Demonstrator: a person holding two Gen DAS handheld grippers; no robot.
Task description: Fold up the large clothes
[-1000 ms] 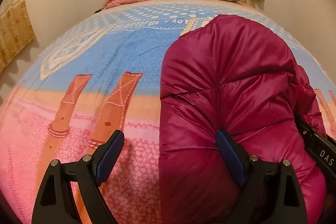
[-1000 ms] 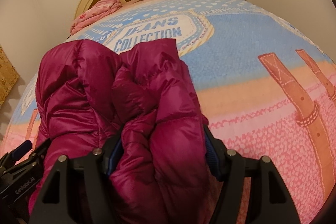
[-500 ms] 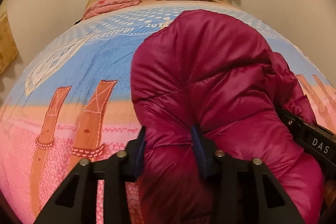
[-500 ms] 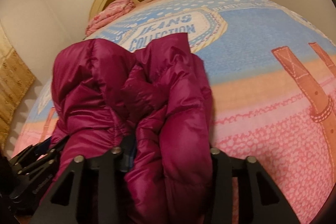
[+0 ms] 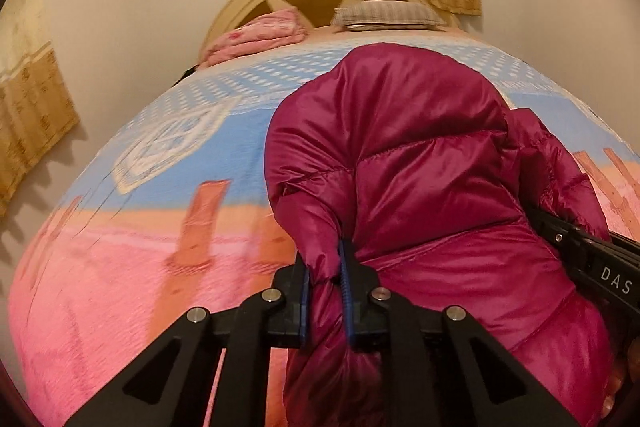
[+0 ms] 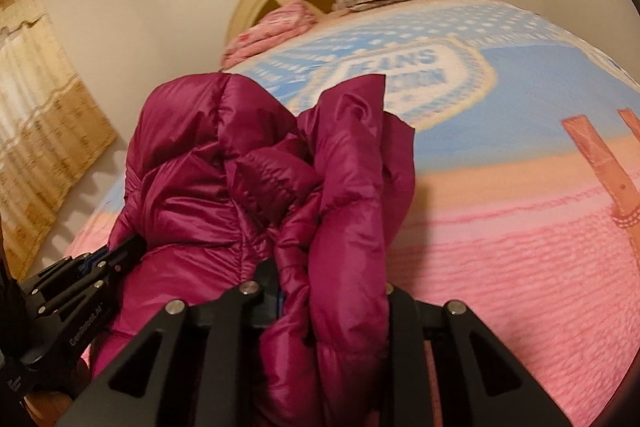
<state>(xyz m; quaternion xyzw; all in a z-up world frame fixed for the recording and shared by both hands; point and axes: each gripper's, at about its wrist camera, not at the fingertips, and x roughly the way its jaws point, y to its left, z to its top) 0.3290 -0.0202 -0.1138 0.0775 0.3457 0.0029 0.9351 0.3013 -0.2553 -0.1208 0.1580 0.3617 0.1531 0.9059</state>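
On the near half of the bed (image 5: 120, 287), toward its foot edge, lies the magenta down jacket (image 5: 420, 163), bunched into a puffy mound on the pink, orange and blue printed blanket (image 6: 520, 247).

Going left to right: the left claw (image 5: 326, 291) is closing on a ridge of the jacket's near left edge, its blue pads pressing a narrow pleat of shiny quilted fabric between them. Next, the jacket's broad back panel rises in the middle, smooth on the left and crumpled where a sleeve or collar is tucked on the right. The right claw (image 6: 332, 291) is closing too, clamped on a thicker gathered roll of the jacket's near right edge; its right-hand finger is mostly hidden by fabric. At the far head of the bed sit a folded pink quilt (image 5: 256, 35) and a checked pillow (image 5: 388, 15), well apart from the work.

The step in hand looks like lifting the near hem to fold it over toward the headboard. To do that well, both claws should rise together and level, so the slippery shell does not slide out of the thin left pinch. Carrying the edge far enough to land squarely on the upper half, then pressing air out, should stop the filling springing back open.
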